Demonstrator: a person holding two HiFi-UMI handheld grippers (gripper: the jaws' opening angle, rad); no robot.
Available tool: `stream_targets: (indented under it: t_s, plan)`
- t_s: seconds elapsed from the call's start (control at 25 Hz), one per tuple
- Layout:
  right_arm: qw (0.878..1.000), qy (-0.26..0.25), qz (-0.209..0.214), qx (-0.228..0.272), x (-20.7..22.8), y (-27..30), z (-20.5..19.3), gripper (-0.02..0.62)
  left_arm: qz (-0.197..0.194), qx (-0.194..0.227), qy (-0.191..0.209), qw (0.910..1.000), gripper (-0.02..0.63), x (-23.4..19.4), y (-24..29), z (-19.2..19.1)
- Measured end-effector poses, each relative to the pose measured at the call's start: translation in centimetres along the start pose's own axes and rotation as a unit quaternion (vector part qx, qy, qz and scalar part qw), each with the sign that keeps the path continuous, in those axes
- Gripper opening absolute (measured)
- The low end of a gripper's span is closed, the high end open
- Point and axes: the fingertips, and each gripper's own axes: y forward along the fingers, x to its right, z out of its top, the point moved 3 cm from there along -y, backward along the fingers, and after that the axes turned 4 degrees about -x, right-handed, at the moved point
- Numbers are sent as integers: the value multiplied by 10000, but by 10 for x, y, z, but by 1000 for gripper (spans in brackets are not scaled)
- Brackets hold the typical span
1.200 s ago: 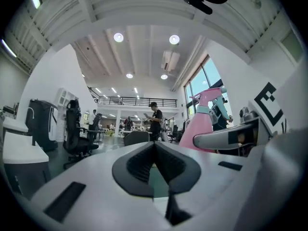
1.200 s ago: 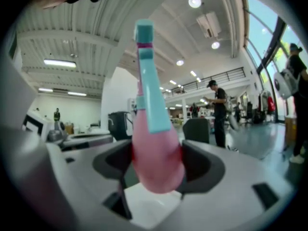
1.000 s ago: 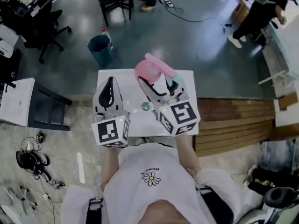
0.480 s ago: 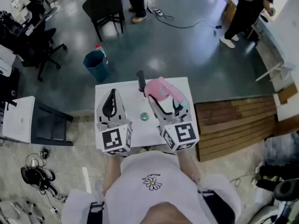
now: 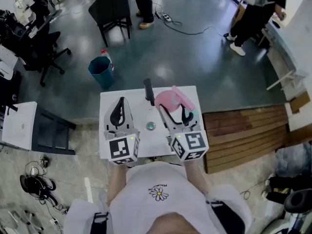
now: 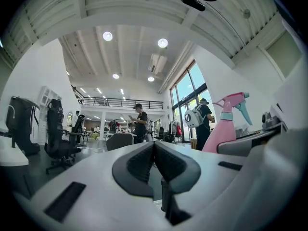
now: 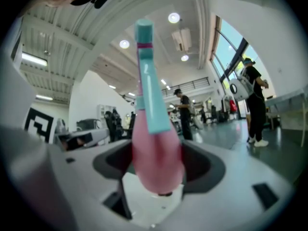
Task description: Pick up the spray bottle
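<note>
Grey concrete floor [image 5: 195, 57], polished and glossy, spreads beneath a square white tabletop [image 5: 109, 101] with a smooth matt face. A round teal bin [image 5: 101, 71] stands on the floor beyond the tabletop's far left corner.

Over the tabletop a person holds two pale plastic grippers, each carrying a cube with black-and-white square markers. The left gripper [image 5: 120, 104] has its ribbed black rubber fingers [image 6: 137, 163] pressed together with nothing between them. The right gripper [image 5: 173, 110] has its fingers [image 7: 202, 165] clenched on the spray bottle [image 5: 168, 97], gripping its rounded, smooth pink plastic body. The bottle narrows to a slim neck and a teal trigger head, and it sits over the tabletop's far right part. Whether its base touches the tabletop cannot be told.

A black cylinder [image 5: 148, 91] lies near the far edge, just left of the bottle. A small round greenish thing [image 5: 151, 126] rests on the tabletop between the two grippers.
</note>
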Motion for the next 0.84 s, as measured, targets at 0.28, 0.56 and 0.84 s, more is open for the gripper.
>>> stream_targets:
  t_s: [0.28,0.56,0.84]
  plan:
    - [9999,-80,-95,55,3,-1,5,324,-7,-4,-20,10000,20,0,0,1]
    - [9999,-126,-77,38,2,1,2,324,7,-53,-42,10000,20,-1,-1,-4]
    - [9995,-291,-84,-2,0,5,1,324,61,8,-210,9998,20,-8,-3,-2]
